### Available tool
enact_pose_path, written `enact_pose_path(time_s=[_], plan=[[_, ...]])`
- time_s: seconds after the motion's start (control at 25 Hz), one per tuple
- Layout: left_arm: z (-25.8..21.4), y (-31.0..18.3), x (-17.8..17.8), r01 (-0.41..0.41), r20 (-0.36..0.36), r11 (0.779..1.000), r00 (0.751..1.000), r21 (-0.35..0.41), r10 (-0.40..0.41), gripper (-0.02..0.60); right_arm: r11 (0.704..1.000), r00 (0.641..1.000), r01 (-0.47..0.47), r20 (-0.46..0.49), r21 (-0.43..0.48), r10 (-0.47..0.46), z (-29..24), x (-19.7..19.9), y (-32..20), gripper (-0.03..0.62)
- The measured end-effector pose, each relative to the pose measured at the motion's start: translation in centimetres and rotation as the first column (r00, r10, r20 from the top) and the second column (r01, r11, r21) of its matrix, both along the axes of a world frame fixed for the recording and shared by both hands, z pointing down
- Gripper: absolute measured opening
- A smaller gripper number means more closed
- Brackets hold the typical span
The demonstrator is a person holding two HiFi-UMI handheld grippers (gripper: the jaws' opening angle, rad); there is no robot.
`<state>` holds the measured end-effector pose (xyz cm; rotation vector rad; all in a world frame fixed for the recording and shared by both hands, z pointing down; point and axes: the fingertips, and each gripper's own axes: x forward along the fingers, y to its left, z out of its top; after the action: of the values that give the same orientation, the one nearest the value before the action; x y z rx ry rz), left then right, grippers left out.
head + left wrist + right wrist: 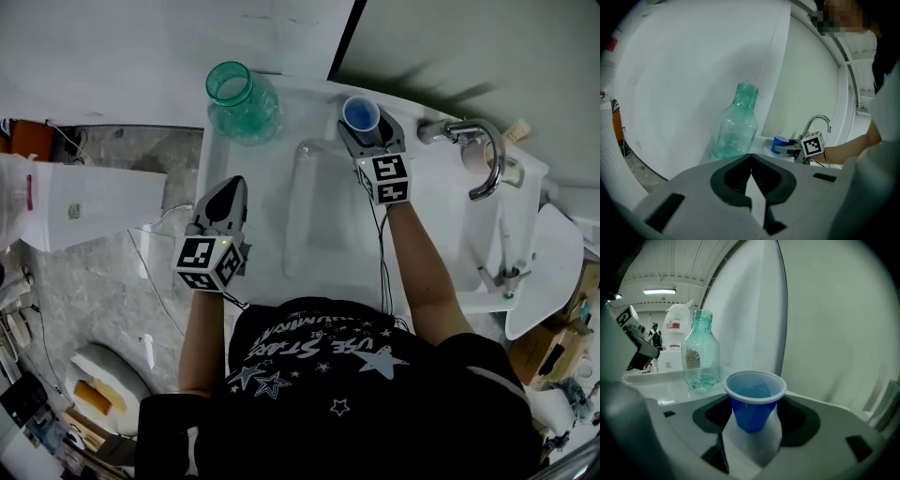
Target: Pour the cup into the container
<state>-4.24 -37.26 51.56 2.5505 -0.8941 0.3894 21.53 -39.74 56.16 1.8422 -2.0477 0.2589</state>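
My right hand-held gripper [362, 125] grasps the upright blue cup [753, 397] on the white desk [319, 216]. The green bottle [239, 94] stands to its left, ahead of my clenched, empty left hand-held gripper [233, 184]. I judge this the grasp step; next comes lifting and tilting over the narrow mouth.

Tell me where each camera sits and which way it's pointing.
Head view: on the person's head, looking steeply down at the sink; both arms, left gripper and right gripper show.
Left gripper view: on the left gripper, looking along its closed jaws toward the green bottle.
Right gripper view: on the right gripper, looking past the blue cup between its jaws.
Shared: all three show green bottle and blue cup.
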Motion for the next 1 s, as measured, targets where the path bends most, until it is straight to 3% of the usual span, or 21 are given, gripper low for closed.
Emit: enact_pose_path(time_s=[0.68, 1.0], plan=[[0.0, 0.5, 0.2, -0.018, -0.013, 1.0, 1.0, -0.004, 0.018, 0.011, 0.999, 0.998, -0.038, 0.06, 0.032, 0.036, -1.8, 0.6, 0.8, 0.273], [-1.0, 3.8, -0.3, 0.033, -0.026, 0.999, 0.999, 0.011, -0.033, 0.011, 0.998, 0.997, -0.014, 0.08, 0.066, 0.008, -5.6, -0.1, 2.6, 0.272]])
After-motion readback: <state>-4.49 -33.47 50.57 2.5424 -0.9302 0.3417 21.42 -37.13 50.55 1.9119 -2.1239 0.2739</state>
